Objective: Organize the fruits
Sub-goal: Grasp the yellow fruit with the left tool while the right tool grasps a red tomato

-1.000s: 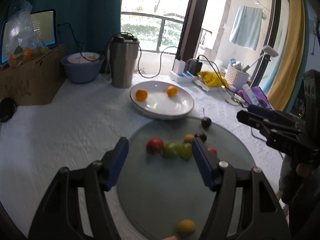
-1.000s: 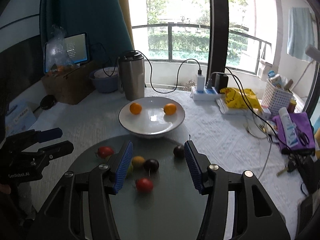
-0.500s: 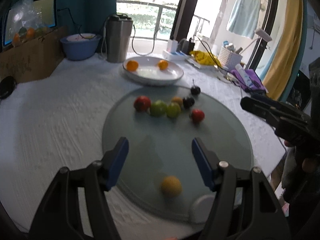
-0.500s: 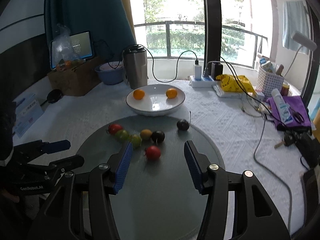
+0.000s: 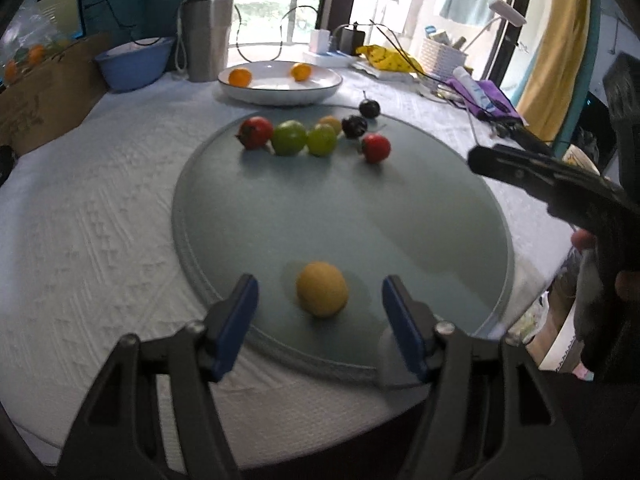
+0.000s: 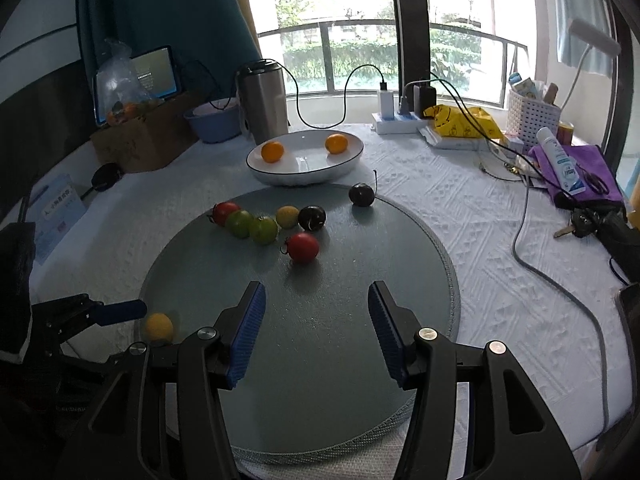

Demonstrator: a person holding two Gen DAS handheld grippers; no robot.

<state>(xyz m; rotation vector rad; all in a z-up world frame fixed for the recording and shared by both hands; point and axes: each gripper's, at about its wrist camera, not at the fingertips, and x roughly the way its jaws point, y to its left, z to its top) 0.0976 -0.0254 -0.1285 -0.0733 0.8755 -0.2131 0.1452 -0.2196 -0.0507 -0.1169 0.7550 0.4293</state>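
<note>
Left wrist view: we now have the left gripper [image 5: 316,312] pulled back to the near rim of the round glass mat [image 5: 400,216], jaws spread wide, empty. A second ago it sat close over the fruit cluster; now the lone yellow fruit [image 5: 322,294] lies on the mat between the blue pads, untouched. We judge this the next pick. The cluster sits farther off: red tomato [image 5: 255,132], two green tomatoes [image 5: 289,137], a dark plum [image 5: 354,126], another red tomato [image 5: 376,147]. The white plate [image 5: 280,94] beyond holds two oranges [image 5: 240,77]. Right gripper [image 6: 316,330] has also backed off, jaws apart, holding nothing, above the mat's near half.
</note>
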